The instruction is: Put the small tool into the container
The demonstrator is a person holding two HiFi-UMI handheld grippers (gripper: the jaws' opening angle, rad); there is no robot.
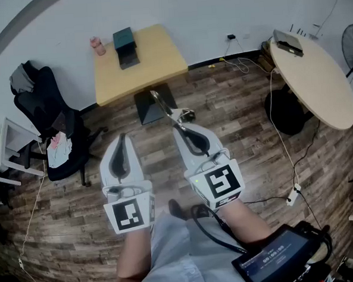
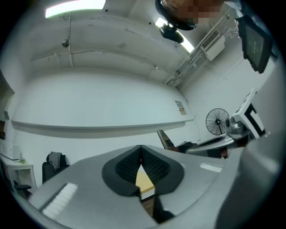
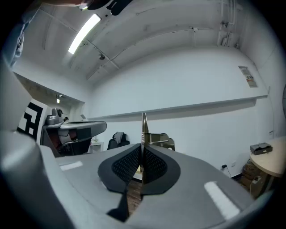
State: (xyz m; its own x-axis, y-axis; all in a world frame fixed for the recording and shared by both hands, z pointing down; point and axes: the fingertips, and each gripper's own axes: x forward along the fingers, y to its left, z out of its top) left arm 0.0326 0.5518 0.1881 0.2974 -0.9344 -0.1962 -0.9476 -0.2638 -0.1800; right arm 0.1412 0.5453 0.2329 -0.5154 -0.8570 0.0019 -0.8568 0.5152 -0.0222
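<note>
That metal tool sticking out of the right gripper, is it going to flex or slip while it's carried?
The metal tool looks rigid, so it probably won't flex. It juts well beyond the right gripper, pinched near one end, so its weight may make it pivot. Its shiny surface might slip in the grip.

Bright, even light comes from ceiling strip lights (image 2: 76,8), which blow out to white glare in both gripper views. Shadows on the floor (image 1: 235,122) are soft. Fisheye distortion bends the walls, and the corners fall black. Close to the lens, the left gripper (image 2: 141,154) and right gripper (image 3: 142,150) look slightly soft. The small tool (image 1: 162,105) glints.
</note>
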